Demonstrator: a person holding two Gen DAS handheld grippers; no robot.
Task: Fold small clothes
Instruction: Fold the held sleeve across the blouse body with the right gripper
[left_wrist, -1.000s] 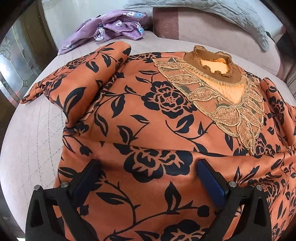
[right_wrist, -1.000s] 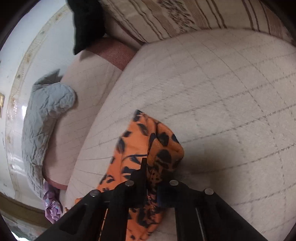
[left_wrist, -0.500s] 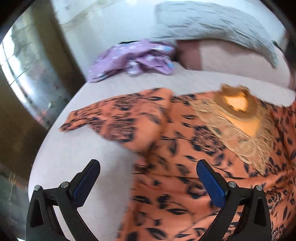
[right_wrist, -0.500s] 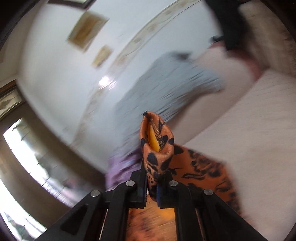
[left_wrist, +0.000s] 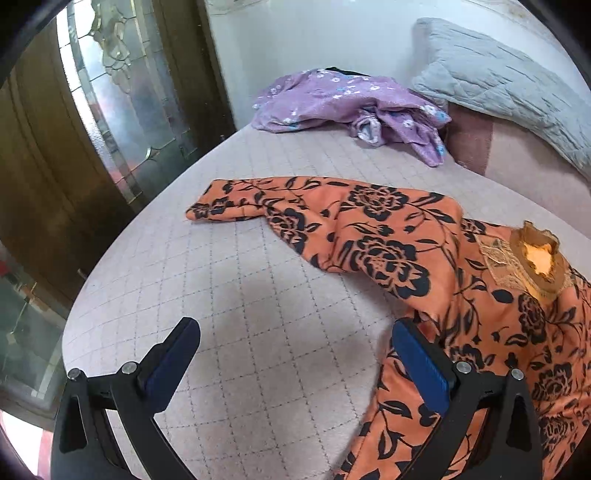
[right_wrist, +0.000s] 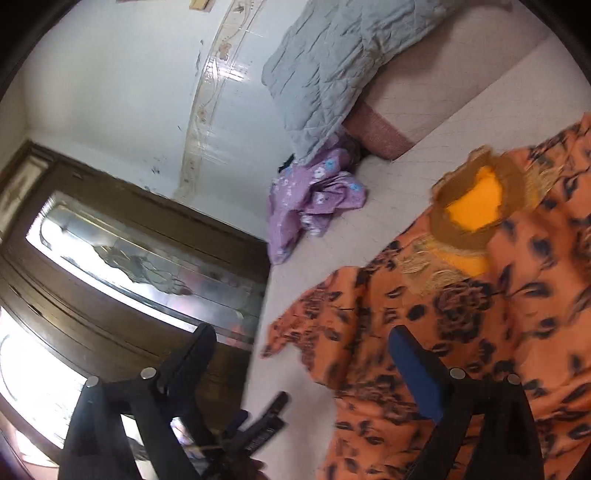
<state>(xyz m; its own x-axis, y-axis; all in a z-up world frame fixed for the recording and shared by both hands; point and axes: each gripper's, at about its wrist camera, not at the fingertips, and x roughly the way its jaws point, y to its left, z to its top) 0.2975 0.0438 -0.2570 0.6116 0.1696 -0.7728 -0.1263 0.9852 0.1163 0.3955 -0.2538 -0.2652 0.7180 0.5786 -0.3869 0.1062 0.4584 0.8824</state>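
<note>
An orange top with black flowers (left_wrist: 480, 295) lies spread on the quilted bed (left_wrist: 258, 295), gold lace collar (left_wrist: 535, 254) at the right, its left sleeve (left_wrist: 280, 203) stretched out to the left. My left gripper (left_wrist: 295, 354) is open and empty above the bed, just left of the top's edge. In the right wrist view the same top (right_wrist: 480, 314) fills the right side. My right gripper (right_wrist: 303, 354) is open and empty above the top's left sleeve (right_wrist: 314, 325). The left gripper (right_wrist: 258, 424) shows low in that view.
A crumpled purple flowered garment (left_wrist: 351, 103) lies at the far side of the bed. A grey quilted pillow (left_wrist: 509, 85) leans on a pink headrest (left_wrist: 517, 166). A dark wooden door with glass panes (left_wrist: 110, 110) stands at the left past the bed edge.
My right gripper has opened and let go of the orange sleeve it held, and swung over the top. My left gripper moved left, off the top's body to bare bed.
</note>
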